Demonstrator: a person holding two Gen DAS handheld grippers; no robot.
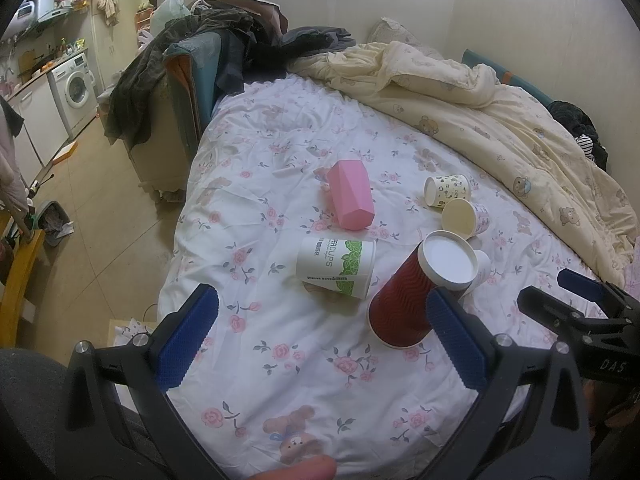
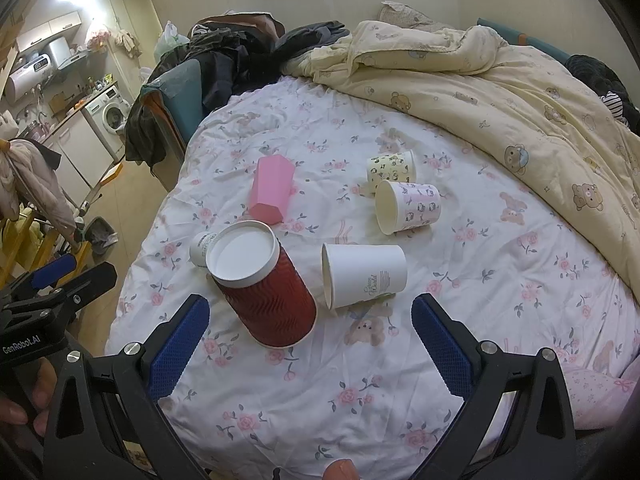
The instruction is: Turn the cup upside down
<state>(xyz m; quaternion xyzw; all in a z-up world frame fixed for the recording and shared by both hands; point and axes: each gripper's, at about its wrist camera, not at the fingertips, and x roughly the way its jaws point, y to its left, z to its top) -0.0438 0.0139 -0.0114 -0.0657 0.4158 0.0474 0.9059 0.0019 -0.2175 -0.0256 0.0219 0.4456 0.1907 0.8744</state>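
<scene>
A red ribbed paper cup (image 1: 404, 300) (image 2: 272, 296) stands upside down on the floral bed sheet, its white base up. Around it several cups lie on their sides: a white cup with green print (image 1: 338, 266) (image 2: 202, 246), a plain white cup (image 2: 364, 276) (image 1: 482, 270), a pink-patterned cup (image 2: 408, 206) (image 1: 466, 220), a cream-patterned cup (image 2: 392, 168) (image 1: 446, 190) and a pink faceted cup (image 1: 351, 196) (image 2: 272, 190). My left gripper (image 1: 320, 344) is open and empty, just short of the red cup. My right gripper (image 2: 312, 348) is open and empty, near the red and plain white cups.
A cream bear-print duvet (image 1: 500, 120) (image 2: 500, 88) is heaped at the back right of the bed. Dark clothes (image 1: 192, 48) hang over a chair at the bed's far left corner. The bed edge drops to the floor (image 1: 104, 208) on the left. A washing machine (image 1: 76, 88) stands beyond.
</scene>
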